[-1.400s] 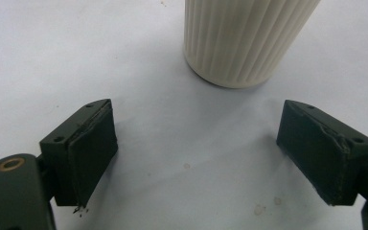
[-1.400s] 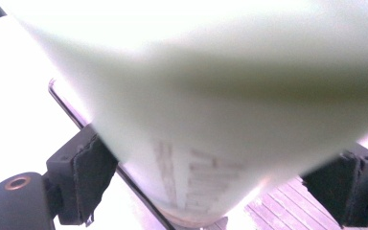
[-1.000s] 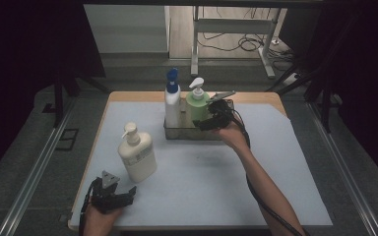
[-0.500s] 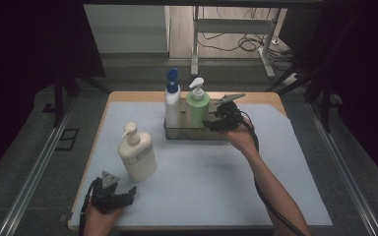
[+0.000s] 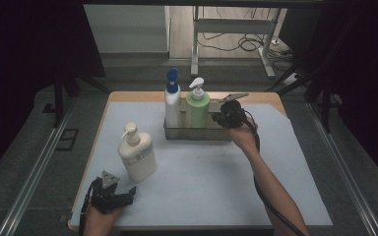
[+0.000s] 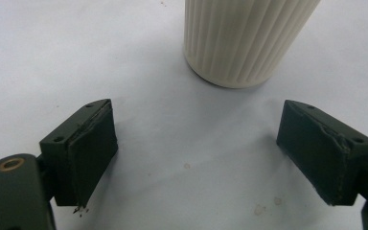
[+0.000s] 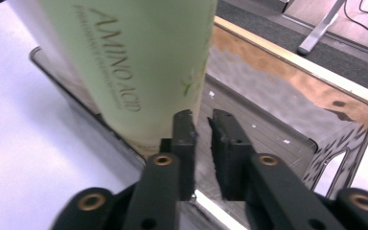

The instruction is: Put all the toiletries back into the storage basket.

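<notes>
Right gripper (image 7: 201, 125) jaws just closed to a narrow empty gap beside green bottle (image 7: 139, 62), which stands in clear tray (image 5: 197, 133). Left gripper (image 6: 196, 158) wide open, empty, near cream bottle (image 6: 244, 38), well apart from tray.

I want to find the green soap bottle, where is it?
In the high view the green bottle stands in the clear tray at the table's far middle, right beside the blue-capped bottle, with the right claw next to it.
</notes>
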A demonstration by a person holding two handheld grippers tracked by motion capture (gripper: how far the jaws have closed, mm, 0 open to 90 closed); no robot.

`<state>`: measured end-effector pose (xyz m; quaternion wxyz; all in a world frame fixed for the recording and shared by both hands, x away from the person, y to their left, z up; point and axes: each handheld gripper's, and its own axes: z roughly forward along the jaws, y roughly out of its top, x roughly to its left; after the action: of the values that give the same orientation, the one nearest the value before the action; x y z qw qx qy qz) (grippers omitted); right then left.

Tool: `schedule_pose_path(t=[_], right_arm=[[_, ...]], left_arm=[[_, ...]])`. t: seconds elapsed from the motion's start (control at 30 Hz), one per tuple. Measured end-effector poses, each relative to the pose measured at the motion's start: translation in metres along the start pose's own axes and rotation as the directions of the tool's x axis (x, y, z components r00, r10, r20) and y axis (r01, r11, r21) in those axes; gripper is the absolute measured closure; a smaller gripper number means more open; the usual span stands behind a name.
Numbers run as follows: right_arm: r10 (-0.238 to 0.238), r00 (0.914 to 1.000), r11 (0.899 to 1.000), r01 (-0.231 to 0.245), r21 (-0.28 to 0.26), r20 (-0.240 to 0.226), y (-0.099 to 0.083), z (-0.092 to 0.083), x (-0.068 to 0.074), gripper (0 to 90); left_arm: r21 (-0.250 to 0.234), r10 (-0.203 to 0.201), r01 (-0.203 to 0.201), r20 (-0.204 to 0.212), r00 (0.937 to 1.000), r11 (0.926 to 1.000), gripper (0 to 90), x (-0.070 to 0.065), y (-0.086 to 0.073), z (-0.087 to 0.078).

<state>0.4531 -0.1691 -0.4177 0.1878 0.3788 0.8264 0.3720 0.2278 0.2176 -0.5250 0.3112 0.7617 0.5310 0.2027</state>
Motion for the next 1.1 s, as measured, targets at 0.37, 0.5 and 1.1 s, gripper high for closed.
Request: schedule_pose_path(t=[0.37, 0.5, 1.1], right_arm=[[0.047, 0.9988, 0.999, -0.048, 0.026, 0.015, 0.000, 0.024, -0.008, 89.6], [0.058, 0.9983, 0.998, -0.058, 0.032, 0.010, -0.001, 0.032, -0.011, 89.4], [0.065, 0.9969, 0.997, -0.063, 0.049, -0.044, 0.000, 0.051, -0.015, 89.4]], left_arm=[[0.000, -0.001, 0.001, 0.000, 1.0000, 1.0000, 13.4, 0.000, 0.000, 0.000], [0.000, 0.000, 0.000, 0.000, 1.0000, 1.0000, 13.4, 0.000, 0.000, 0.000], [0.002, 0.000, 0.000, 0.000, 1.0000, 1.0000, 13.4, 0.000, 0.000, 0.000]])
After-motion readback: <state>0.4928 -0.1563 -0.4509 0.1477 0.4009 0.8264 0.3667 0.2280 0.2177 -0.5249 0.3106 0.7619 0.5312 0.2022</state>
